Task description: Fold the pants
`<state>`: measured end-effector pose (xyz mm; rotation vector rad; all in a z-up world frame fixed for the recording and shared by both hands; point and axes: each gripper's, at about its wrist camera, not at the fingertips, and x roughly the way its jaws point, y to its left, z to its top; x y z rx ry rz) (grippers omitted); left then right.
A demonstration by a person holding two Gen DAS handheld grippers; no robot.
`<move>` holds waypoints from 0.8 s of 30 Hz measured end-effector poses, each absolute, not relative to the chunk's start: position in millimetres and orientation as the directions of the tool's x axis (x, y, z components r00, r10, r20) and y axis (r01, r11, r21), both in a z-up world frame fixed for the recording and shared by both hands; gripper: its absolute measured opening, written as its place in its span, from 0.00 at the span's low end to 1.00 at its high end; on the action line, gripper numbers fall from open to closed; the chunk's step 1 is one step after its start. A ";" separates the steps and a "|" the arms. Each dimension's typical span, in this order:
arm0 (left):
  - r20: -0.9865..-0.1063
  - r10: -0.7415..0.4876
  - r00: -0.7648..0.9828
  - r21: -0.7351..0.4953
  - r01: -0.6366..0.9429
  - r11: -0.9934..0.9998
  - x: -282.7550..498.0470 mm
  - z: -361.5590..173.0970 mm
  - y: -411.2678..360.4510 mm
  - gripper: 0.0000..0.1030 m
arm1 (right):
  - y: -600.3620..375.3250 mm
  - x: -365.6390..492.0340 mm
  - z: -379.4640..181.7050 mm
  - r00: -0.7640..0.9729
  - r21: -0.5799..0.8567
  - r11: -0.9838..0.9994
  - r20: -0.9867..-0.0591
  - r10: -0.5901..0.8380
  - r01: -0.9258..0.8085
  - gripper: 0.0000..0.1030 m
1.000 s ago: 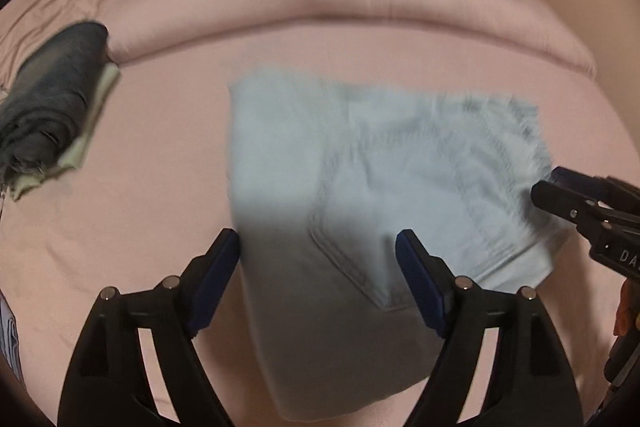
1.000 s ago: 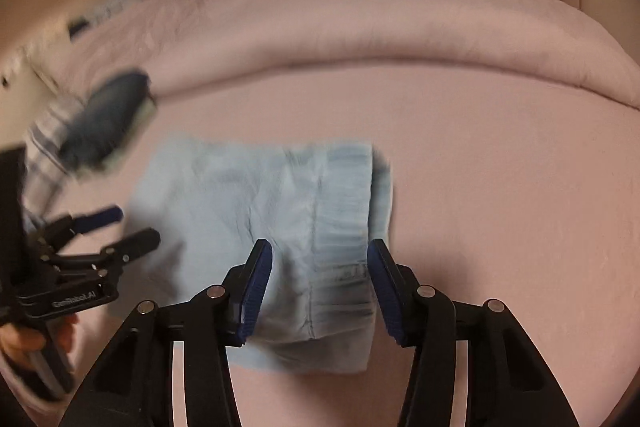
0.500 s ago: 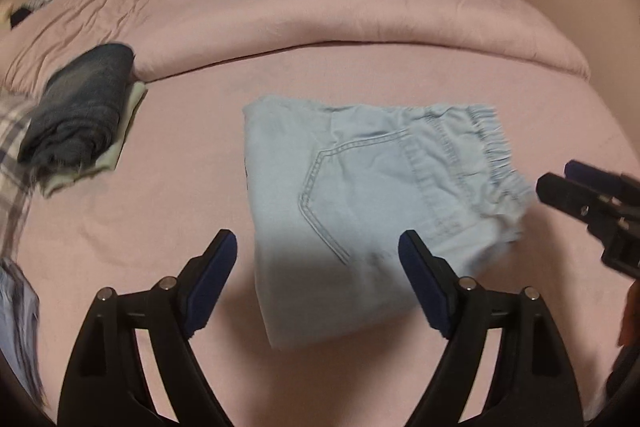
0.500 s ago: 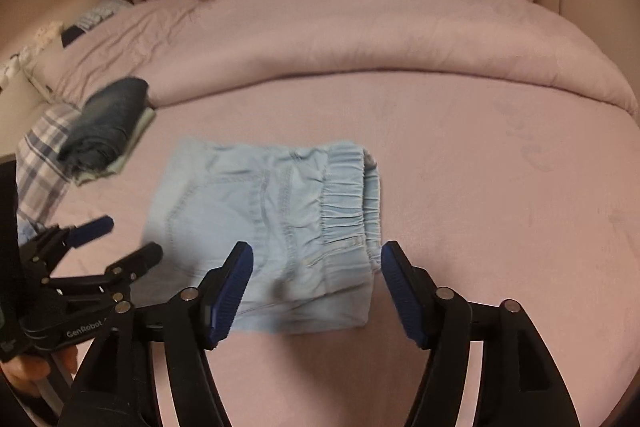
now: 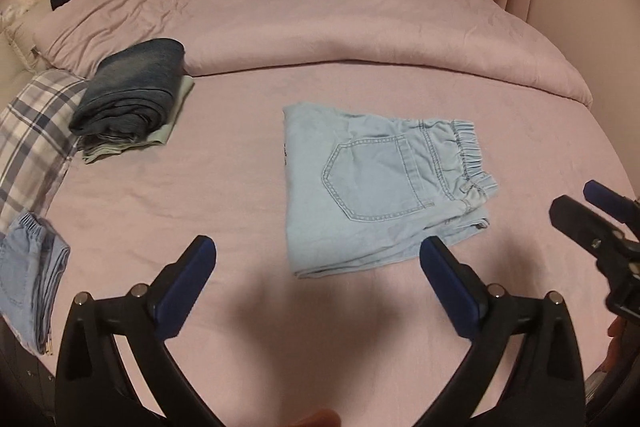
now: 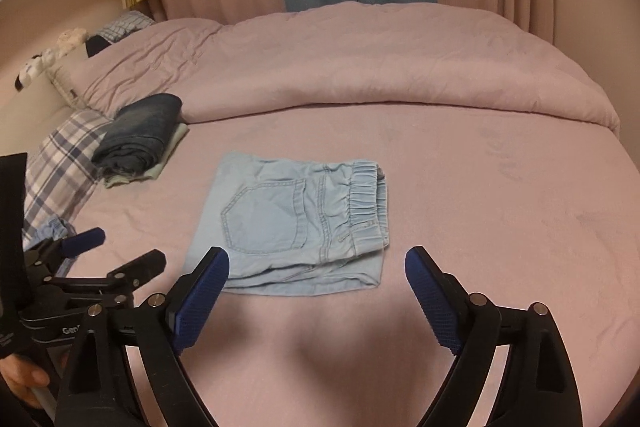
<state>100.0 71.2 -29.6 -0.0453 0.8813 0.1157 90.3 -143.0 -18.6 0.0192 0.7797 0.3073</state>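
Light-blue pants (image 5: 384, 187) lie folded flat mid-bed (image 5: 200, 195), pocket up; our left gripper (image 5: 318, 267) and right gripper (image 6: 318, 273), jaws just opening, hang released, nothing between; we judge fold done; we should clear without snagging waistband, then check edges square

Your folded pants (image 5: 380, 187) lie mid-frame on the bed (image 5: 200, 207); a clothes stack (image 5: 132, 99) sits upper left, the duvet (image 5: 360, 27) behind both.
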 end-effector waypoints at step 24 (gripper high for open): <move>-0.753 0.093 0.652 0.017 -0.122 0.992 62.2 -3.0 62.1 0.99 | -130.4 56.8 3.4 0.695 0.096 0.960 -0.671 0.258 -0.264 0.99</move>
